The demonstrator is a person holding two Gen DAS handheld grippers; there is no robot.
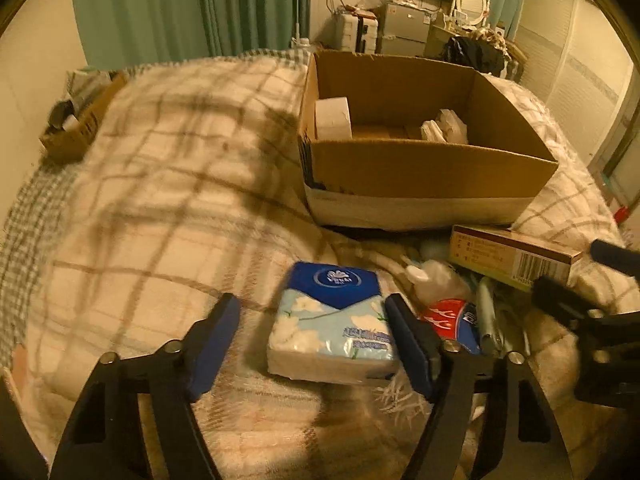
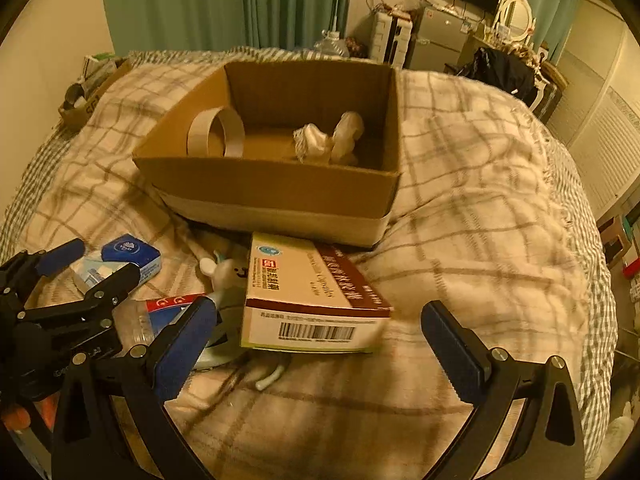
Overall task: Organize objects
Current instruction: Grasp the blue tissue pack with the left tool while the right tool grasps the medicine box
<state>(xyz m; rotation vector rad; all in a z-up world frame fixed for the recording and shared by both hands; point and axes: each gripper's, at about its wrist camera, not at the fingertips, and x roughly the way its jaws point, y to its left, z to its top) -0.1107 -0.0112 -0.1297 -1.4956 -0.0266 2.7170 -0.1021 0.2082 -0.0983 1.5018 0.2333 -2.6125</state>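
The left gripper (image 1: pixel 312 340) stands open around the tissue pack (image 1: pixel 332 328): the pack lies between its fingers on the plaid blanket (image 1: pixel 160 200), the right pad just beside or grazing the pack's edge, the left pad clearly apart from it. From the pack, the cardboard box (image 1: pixel 420 172) sits at about 1 o'clock in the left wrist view.

The tissue pack is judged light and soft, wrapped in smooth plastic film (likely slippery). It will compress under the pads, so the hold is best taken across its short sides at mid-height, where the stack is thickest. Its blue flap carries a round white emblem; the lettering beneath is not legible.

The right gripper (image 2: pixel 320 344) is wide open, its fingers either side of the medicine carton (image 2: pixel 312 300) with neither pad touching. The carton lies at 6 o'clock from the cardboard box, propped on clutter and tilted. It is judged light, stiff at the edges and easily crushed on the broad faces; a hold across the narrow sides suits it. A barcode shows on its near face and a red-and-white mark on top; the text is too blurred to read.

Inside the box rest a tape roll (image 2: pixel 216 132) and a white crumpled bag (image 2: pixel 328 140).
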